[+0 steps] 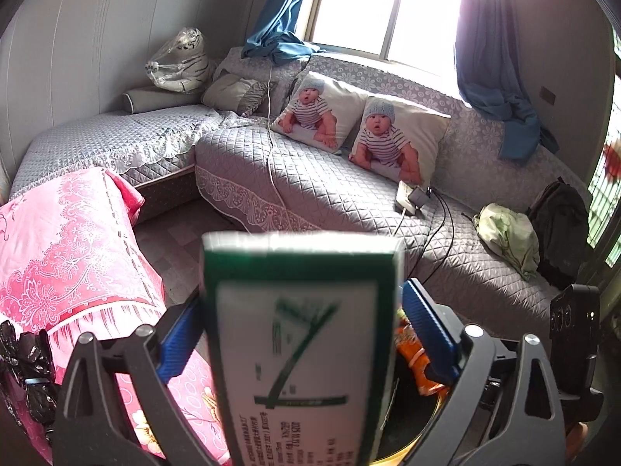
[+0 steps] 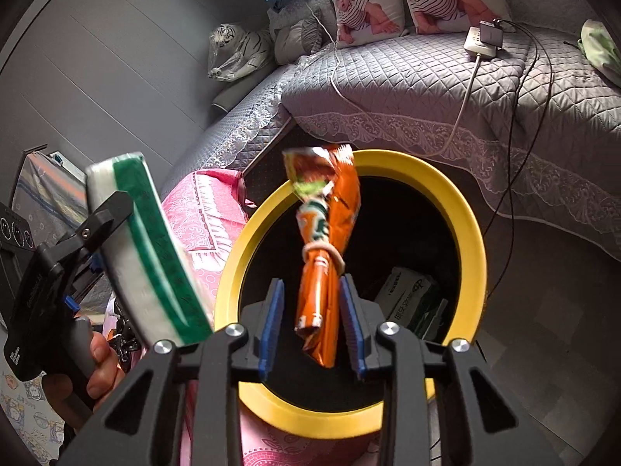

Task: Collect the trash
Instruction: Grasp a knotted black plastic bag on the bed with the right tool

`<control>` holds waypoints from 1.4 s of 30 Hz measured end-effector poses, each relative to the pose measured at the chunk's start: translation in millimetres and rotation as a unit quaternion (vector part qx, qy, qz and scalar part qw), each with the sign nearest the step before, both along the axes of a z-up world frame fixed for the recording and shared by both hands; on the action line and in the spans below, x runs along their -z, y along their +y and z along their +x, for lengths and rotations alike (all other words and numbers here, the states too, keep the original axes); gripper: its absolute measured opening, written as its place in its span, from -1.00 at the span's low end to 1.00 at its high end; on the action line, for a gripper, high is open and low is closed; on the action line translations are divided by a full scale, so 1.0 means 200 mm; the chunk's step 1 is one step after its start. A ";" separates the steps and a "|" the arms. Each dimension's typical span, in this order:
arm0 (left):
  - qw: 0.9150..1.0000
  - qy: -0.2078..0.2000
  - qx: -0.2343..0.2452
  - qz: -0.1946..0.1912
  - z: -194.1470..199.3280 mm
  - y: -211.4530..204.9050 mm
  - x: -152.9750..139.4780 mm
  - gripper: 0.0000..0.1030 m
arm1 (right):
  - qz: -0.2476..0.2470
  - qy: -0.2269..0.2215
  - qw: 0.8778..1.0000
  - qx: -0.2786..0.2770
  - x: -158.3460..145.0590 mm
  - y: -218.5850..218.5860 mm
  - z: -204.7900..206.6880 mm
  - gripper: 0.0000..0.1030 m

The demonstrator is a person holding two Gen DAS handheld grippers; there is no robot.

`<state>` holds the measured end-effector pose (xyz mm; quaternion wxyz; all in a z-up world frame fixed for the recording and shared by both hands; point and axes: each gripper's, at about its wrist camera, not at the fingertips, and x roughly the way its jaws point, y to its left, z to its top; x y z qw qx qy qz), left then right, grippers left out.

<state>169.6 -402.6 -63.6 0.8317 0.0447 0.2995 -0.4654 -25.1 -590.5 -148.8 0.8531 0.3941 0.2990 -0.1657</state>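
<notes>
My left gripper is shut on a green-and-white tissue pack; it also shows in the right wrist view, held up left of the bin. My right gripper stands open over the yellow-rimmed black trash bin. An orange snack wrapper, tied with a rubber band, hangs between the blue pads with gaps on both sides; whether it touches a pad I cannot tell. The wrapper and the bin rim show low right in the left wrist view. A white-green packet lies inside the bin.
A grey quilted corner sofa fills the back, with two baby-print pillows, a power strip with cables, a bagged tiger toy and a black backpack. A pink cloth covers furniture left of the bin.
</notes>
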 end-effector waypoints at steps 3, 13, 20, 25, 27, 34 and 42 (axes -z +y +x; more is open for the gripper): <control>1.000 0.000 -0.010 -0.008 0.01 0.04 -0.03 0.84 | -0.006 -0.010 1.000 0.019 -0.03 -0.02 -0.06 0.10; 0.989 -0.038 -0.100 -0.100 -0.02 0.51 -0.27 0.84 | -0.051 -0.037 0.998 0.001 -0.15 0.09 -0.05 0.10; 0.964 -0.081 -0.170 -0.187 -0.06 1.08 -0.53 0.84 | -0.114 -0.045 0.989 -0.089 -0.27 0.37 0.19 0.09; 0.944 -0.128 -0.237 -0.190 -0.08 1.50 -0.63 0.84 | -0.146 -0.031 0.969 -0.197 -0.30 0.70 0.48 0.09; 0.938 -0.145 -0.267 -0.167 -0.07 1.63 -0.63 0.84 | -0.171 -0.025 0.956 -0.237 -0.31 0.85 0.59 0.09; 0.932 -0.141 -0.326 -0.071 -0.07 1.99 -0.48 0.84 | -0.246 0.025 0.904 -0.348 -0.26 1.32 0.97 0.09; 0.953 -0.060 -0.298 0.015 -0.02 2.06 -0.16 0.84 | -0.291 0.095 0.876 -0.372 -0.17 1.54 1.22 0.09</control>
